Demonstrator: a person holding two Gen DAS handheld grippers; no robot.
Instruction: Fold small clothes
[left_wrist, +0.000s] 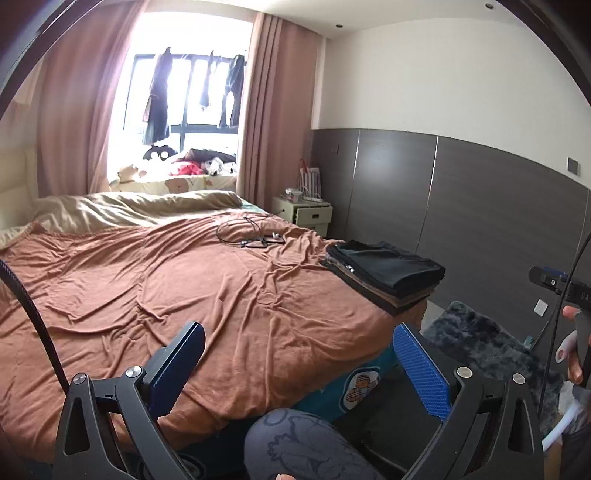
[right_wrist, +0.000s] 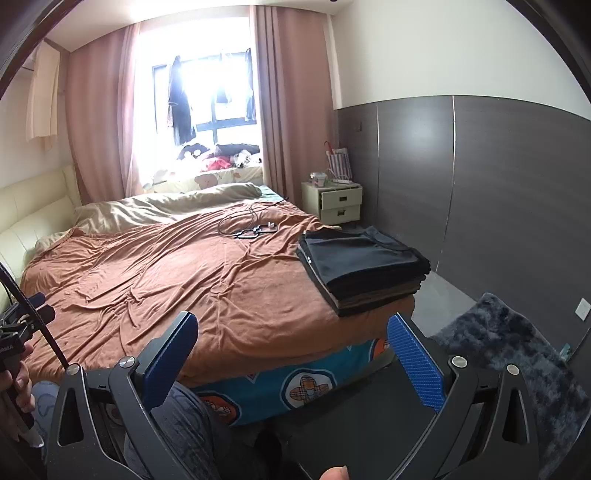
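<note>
I see both my left hand-held gripper and right hand-held gripper released and holding nothing above the bed's near edge, the folded clothes stack at its right corner.

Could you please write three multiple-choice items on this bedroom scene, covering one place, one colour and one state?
1. Where does the stack of folded clothes lie?
A. on the nightstand
B. on the bed's near right corner
C. on the rug

2. What colour is the bed cover?
A. rust brown
B. white
C. green

3. How do the left claw and right claw stand?
A. both shut on cloth
B. one open, one shut
C. both open, holding nothing

Answers: 1 B, the stack sits at the cover's corner by the grey wall; 2 A, brown fabric spans the mattress; 3 C, wide gaps between blue pads.
</note>
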